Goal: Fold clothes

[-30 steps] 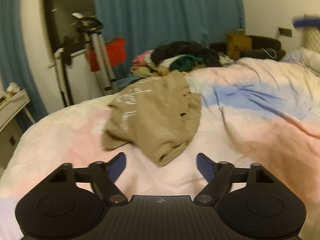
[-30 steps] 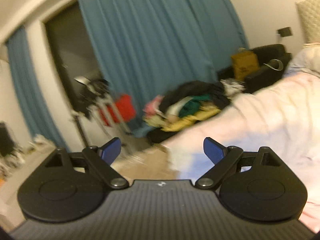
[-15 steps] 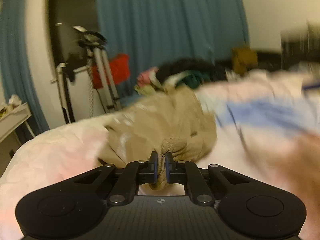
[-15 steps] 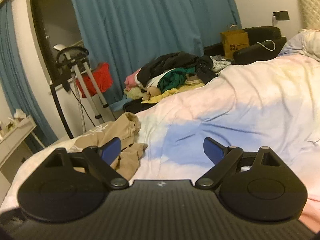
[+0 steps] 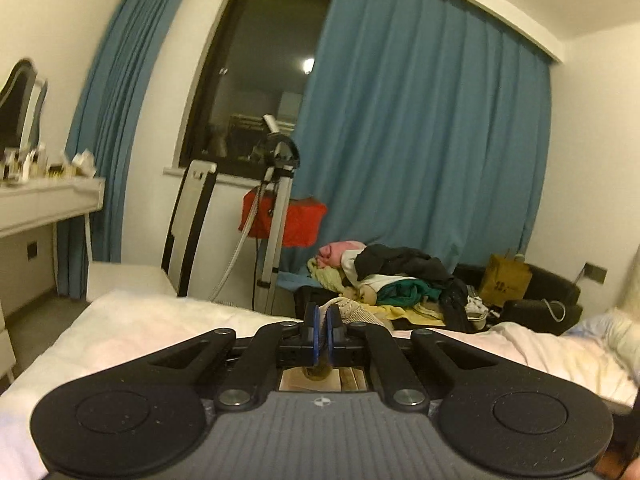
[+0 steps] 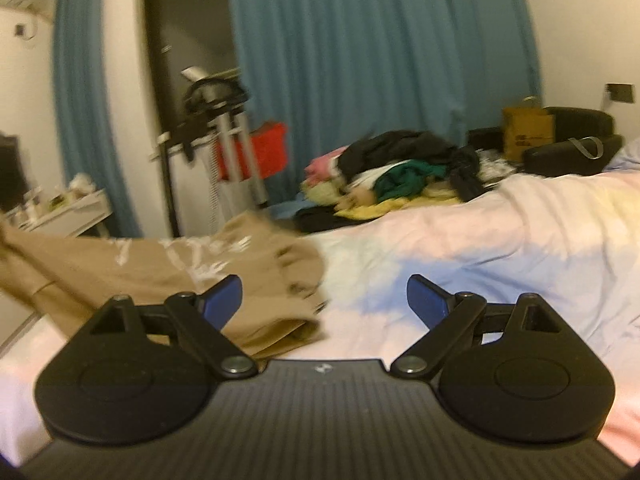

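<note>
Pinching tan cloth between closed fingers, left gripper (image 5: pixel 321 330) lifts | tan printed garment (image 6: pixel 168 276) hangs off bedspread (image 6: pixel 500 232), soft, light, floppy | right gripper (image 6: pixel 324 300) spread wide, empty | likely best hold: free hem edge opposite the pinch

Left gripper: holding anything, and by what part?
Left gripper is shut on the tan garment, pinching a bunched edge. Right gripper is open, empty.

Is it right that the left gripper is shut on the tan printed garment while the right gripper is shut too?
Not quite. The left gripper is shut on the tan printed garment, but the right wrist view shows the right gripper open, holding nothing.
</note>
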A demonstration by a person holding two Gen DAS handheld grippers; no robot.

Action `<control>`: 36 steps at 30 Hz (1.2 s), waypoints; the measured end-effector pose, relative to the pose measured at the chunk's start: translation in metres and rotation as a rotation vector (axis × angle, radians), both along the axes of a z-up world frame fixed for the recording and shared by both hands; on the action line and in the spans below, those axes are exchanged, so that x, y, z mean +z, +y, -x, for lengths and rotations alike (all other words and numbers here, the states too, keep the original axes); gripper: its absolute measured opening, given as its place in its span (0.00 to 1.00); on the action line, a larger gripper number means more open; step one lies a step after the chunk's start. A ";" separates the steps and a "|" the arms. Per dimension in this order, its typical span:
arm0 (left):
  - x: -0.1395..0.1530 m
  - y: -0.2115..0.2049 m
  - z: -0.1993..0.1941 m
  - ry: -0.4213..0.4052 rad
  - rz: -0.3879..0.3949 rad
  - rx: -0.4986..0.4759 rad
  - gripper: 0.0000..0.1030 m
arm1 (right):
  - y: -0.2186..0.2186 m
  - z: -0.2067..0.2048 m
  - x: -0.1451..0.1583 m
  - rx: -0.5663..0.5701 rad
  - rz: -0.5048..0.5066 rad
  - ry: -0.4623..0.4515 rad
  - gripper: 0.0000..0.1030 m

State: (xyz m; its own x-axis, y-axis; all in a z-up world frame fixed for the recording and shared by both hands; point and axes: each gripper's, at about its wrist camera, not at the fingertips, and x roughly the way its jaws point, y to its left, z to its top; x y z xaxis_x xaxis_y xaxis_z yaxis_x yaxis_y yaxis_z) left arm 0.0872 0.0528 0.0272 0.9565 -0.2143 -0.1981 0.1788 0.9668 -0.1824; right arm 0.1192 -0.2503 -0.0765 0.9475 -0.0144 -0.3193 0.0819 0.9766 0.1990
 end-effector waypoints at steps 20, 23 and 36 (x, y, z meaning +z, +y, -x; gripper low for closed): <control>-0.054 0.051 -0.033 0.162 0.077 0.052 0.03 | 0.088 -0.079 -0.068 0.139 0.057 0.134 0.88; -0.061 0.046 -0.039 0.177 0.076 0.033 0.03 | 0.058 -0.077 -0.055 -0.002 -0.024 0.069 0.88; -0.087 0.027 -0.047 0.289 0.025 0.065 0.03 | 0.022 -0.074 -0.060 -0.159 -0.119 0.129 0.88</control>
State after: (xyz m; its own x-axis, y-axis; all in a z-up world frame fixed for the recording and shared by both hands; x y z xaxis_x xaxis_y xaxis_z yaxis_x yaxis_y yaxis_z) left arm 0.1338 0.0800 -0.0602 0.8731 -0.1631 -0.4594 0.0542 0.9690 -0.2410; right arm 0.1929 -0.2285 -0.1364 0.8877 -0.1157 -0.4456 0.2653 0.9197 0.2895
